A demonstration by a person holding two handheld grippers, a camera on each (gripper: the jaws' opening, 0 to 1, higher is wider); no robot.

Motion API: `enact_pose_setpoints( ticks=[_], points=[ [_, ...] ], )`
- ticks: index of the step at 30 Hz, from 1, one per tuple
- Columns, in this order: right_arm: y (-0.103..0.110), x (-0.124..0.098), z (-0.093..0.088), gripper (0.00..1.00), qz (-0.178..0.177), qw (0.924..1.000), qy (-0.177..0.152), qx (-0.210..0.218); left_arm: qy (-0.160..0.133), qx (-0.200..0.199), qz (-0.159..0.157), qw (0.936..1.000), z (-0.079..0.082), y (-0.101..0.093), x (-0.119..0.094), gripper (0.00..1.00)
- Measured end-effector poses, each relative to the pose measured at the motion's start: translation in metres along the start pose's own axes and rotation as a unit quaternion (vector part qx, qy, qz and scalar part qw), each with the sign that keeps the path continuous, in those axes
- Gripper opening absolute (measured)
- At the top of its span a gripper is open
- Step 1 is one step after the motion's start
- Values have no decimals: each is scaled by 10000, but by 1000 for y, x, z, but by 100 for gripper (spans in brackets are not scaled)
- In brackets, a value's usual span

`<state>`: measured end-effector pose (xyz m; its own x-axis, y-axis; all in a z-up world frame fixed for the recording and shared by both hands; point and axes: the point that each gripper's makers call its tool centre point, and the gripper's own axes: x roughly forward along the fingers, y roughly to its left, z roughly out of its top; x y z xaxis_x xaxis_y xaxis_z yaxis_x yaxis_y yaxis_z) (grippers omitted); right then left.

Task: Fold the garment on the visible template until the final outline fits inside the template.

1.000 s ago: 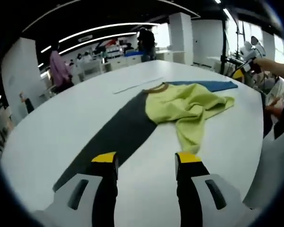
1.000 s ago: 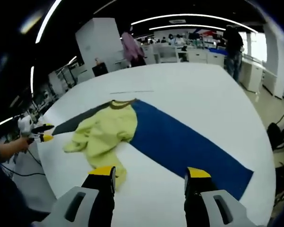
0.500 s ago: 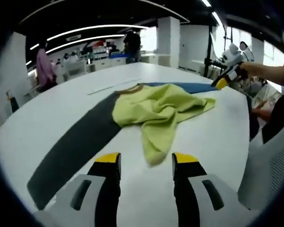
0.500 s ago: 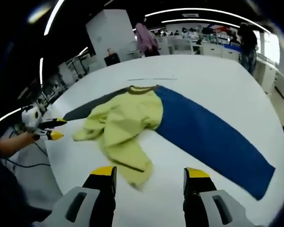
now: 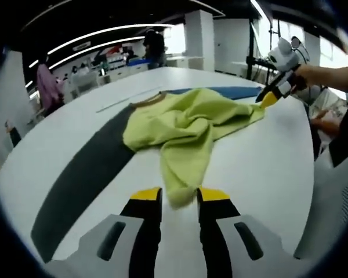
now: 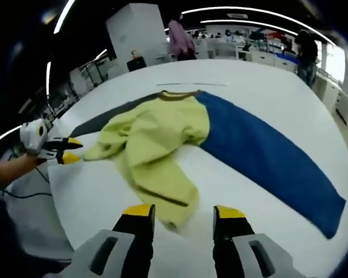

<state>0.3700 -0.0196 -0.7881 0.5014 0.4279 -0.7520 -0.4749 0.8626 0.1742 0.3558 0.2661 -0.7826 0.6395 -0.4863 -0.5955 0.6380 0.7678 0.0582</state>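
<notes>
A crumpled yellow-green garment point(image 5: 185, 119) point(image 6: 156, 130) lies on the white table, over the place where the template's dark grey strip point(image 5: 81, 174) point(image 6: 98, 123) meets its blue strip point(image 5: 238, 91) point(image 6: 267, 156). One sleeve end lies between the tips of my left gripper point(image 5: 178, 200), whose jaws are narrowed but still apart. The other sleeve's cuff sits between the tips of my right gripper point(image 6: 184, 215), which is open. The right gripper view has the left gripper point(image 6: 69, 149) at the garment's left tip. Across the table, the right gripper point(image 5: 269, 98) shows in the left gripper view.
The round white table point(image 5: 267, 174) point(image 6: 255, 87) drops off close behind each hand. A thin pale strip point(image 5: 127, 98) point(image 6: 211, 84) lies beyond the collar. People point(image 5: 46, 87) point(image 6: 182, 40) stand far off among desks.
Both grippers have come closer to the sleeve ends, which now lie between their tips. The jaws of both have narrowed, the left more. The garment has not moved.
</notes>
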Motion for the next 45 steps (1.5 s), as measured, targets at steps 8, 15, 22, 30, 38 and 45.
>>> enact_pose_setpoints(
  ticks=[8, 15, 22, 30, 38, 45],
  points=[
    [1, 3, -2, 18, -156, 9998, 18, -145, 151, 126, -55, 9998, -5, -4, 8, 11],
    [-2, 5, -7, 3, -275, 9994, 79, -174, 226, -73, -5, 9997, -10, -3, 10, 6],
    [-4, 3, -8, 0, -305, 9994, 92, -103, 167, -353, 86, 9992, -7, 1, 7, 1],
    [-2, -15, 6, 0, -218, 9996, -89, -136, -361, -1288, 48, 9910, 19, 6, -14, 1],
    [1, -41, 15, 0, -189, 9992, -183, -296, -343, -1785, 136, 9832, 26, 12, -39, 1],
    [6, -62, 12, 0, -186, 9993, -196, -257, -165, -1964, 145, 9803, 25, 5, -57, 1]
  ],
)
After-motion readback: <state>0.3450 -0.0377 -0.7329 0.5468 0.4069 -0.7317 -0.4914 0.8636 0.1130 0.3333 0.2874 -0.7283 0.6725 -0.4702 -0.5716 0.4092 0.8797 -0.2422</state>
